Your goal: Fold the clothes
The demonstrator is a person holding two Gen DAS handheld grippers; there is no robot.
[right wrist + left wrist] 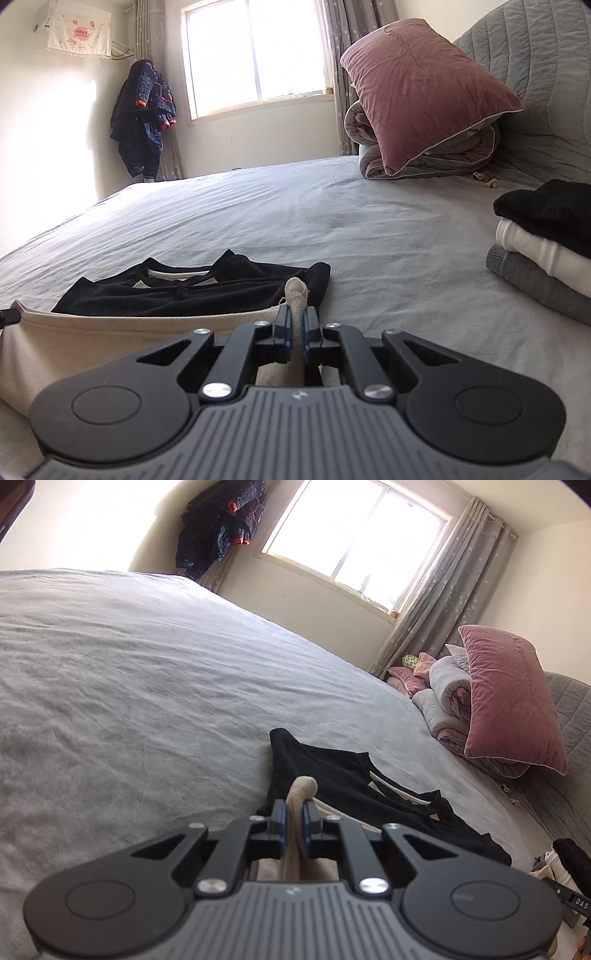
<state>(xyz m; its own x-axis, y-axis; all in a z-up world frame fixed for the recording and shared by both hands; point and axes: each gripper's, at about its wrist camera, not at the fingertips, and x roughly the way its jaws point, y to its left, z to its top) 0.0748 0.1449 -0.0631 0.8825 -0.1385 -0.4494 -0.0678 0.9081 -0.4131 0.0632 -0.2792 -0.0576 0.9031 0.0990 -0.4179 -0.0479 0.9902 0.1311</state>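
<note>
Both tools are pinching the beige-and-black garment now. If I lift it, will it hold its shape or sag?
Likely sag: the garment bunches into a soft nub inside the right tool and the left tool. Its black part lies rumpled on the bed, so it probably drags and unfolds. Seems light.

Pink pillow [424,88], window [255,55], perhaps jacket [144,114]

Low wrist cams; shared bed [147,664]
</note>
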